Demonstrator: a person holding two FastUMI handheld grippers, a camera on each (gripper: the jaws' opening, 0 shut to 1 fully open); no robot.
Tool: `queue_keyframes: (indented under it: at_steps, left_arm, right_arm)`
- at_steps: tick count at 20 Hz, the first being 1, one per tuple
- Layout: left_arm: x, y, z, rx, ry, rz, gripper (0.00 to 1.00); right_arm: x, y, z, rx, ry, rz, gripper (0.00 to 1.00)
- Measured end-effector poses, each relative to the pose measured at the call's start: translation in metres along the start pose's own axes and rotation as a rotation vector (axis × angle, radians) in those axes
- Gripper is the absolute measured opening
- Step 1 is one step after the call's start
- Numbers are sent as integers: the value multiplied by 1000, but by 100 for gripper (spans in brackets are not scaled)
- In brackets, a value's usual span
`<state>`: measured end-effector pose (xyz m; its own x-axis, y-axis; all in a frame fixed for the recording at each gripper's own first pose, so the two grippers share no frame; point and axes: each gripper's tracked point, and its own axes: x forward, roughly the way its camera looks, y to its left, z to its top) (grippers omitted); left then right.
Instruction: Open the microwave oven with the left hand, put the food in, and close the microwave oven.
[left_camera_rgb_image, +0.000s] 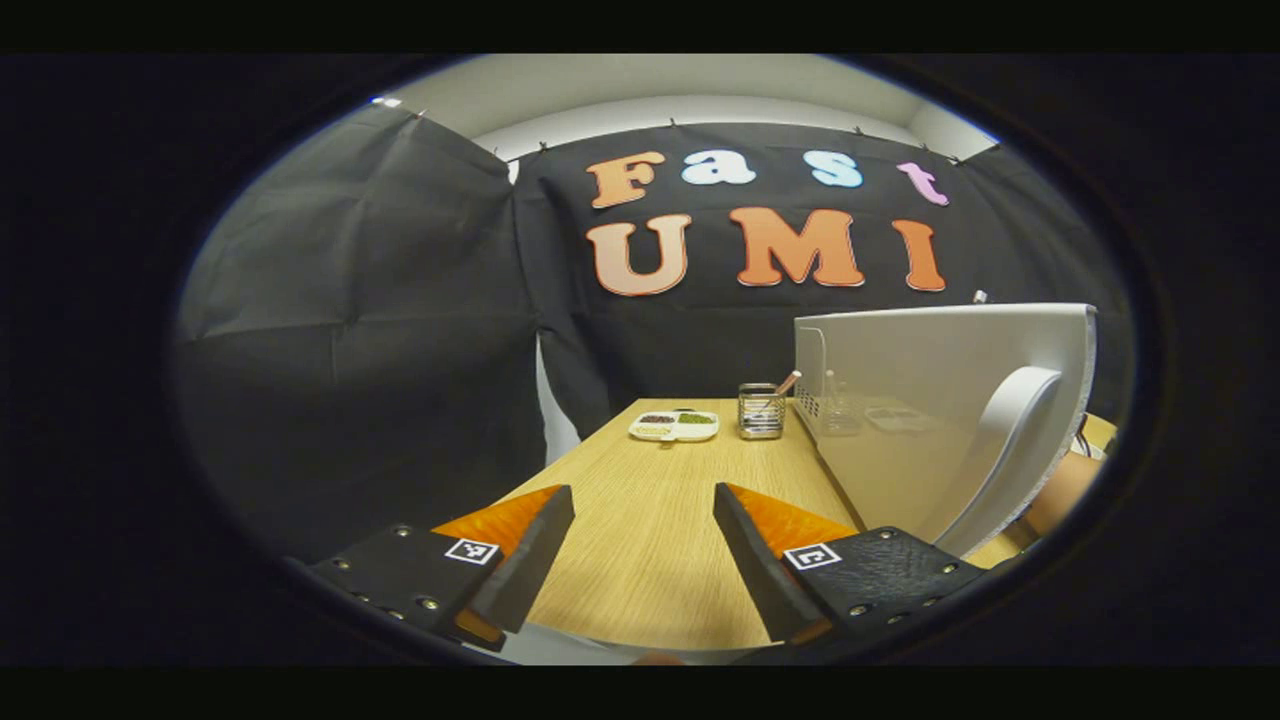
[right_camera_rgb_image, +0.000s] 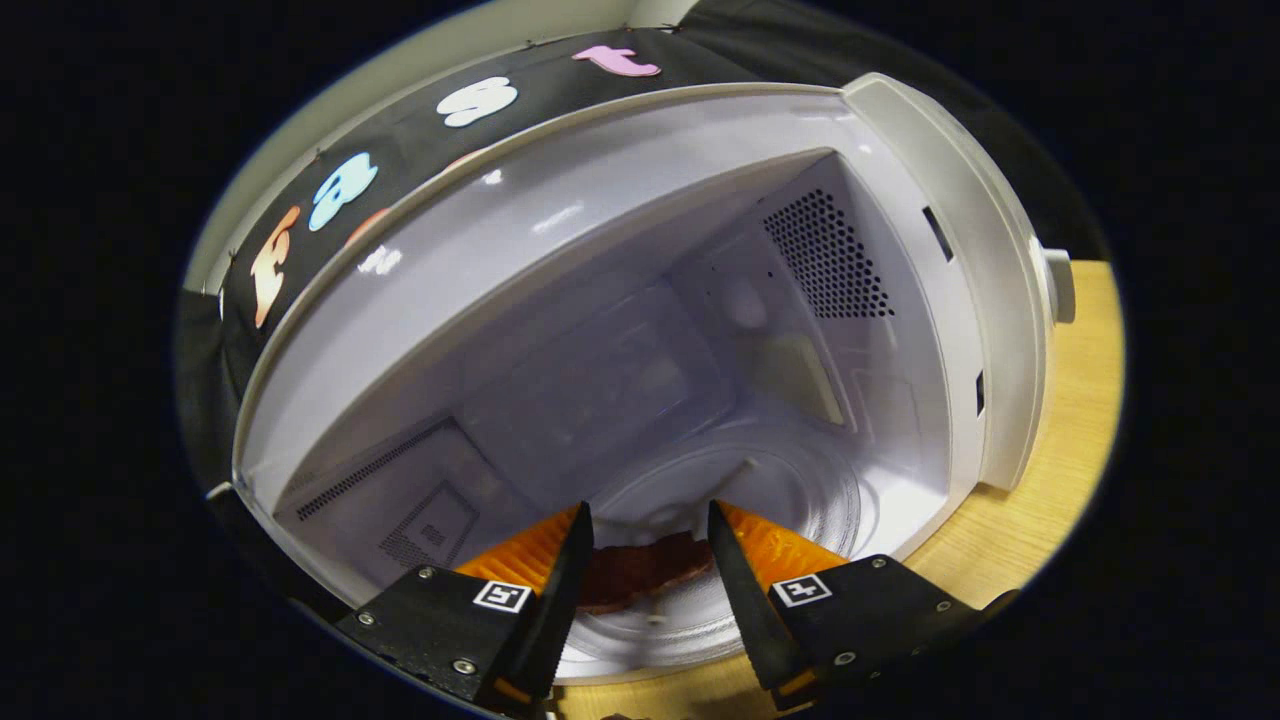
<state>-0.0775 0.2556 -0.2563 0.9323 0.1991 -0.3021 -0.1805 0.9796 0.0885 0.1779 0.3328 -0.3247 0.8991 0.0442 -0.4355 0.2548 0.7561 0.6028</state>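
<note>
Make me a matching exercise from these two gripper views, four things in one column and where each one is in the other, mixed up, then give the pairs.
Things:
1. food
2. divided dish
3. wire holder
4. microwave door

Places:
A. swung open, handle facing the left gripper
B. between the right gripper fingers, over the glass turntable
C. far end of the wooden table, left of the holder
D. on the table beside the microwave's corner

Pairs: 1-B, 2-C, 3-D, 4-A
</note>
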Motion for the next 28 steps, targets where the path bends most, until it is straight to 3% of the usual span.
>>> queue_keyframes:
  at_steps: [6, 10, 15, 20, 25, 28]
  left_arm:
    - [-14, -4, 10, 39, -14, 21, 87]
    - [-24, -28, 17, 66, -20, -10, 87]
    - [-33, -57, 16, 72, -14, -51, 88]
    - [-35, -70, 11, 80, -6, -52, 87]
    - [-39, -103, 8, 44, 11, -109, 87]
    - [-40, -140, 10, 32, -1, -182, 87]
  right_arm:
    - [-35, 16, -4, 247, 77, 103, 74]
    - [-80, 14, 13, 248, 99, 166, 73]
    - [-143, -11, 51, 136, 92, 237, 73]
    - [-196, -42, 99, -65, 53, 286, 73]
    - [-235, -78, 145, -252, -1, 313, 73]
    - [-256, -91, 175, -354, -44, 337, 73]
